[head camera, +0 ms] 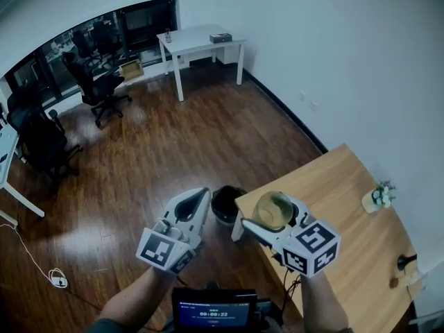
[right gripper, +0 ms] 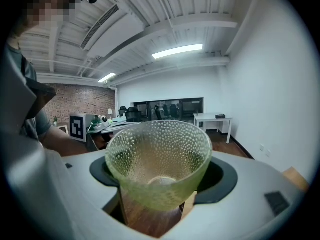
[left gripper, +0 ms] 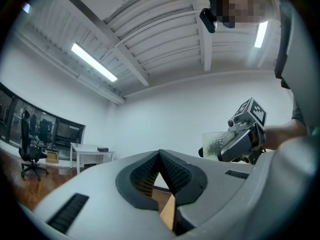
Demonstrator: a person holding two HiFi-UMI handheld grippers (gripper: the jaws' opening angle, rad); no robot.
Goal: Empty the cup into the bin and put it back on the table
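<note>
Green pebbled-glass cup (head camera: 272, 210), upright and seemingly empty, clamped between the wide-set jaws of the right gripper (head camera: 269, 218) over the wooden table (head camera: 347, 186) corner. Judged step: setting it down, which calls for lowering onto bare board. Black bin (head camera: 227, 205) just beside that corner; left gripper (head camera: 201, 198) closed, empty; plant pot (head camera: 378, 198) well apart, nothing obstructing.

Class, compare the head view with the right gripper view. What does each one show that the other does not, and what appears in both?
Only the head view shows the black bin on the floor and the small plant on the wooden table. Only the right gripper view shows the ceiling lights and a brick wall. Both show the dimpled cup clamped in the right tongs, and the white table by the far wall.
</note>
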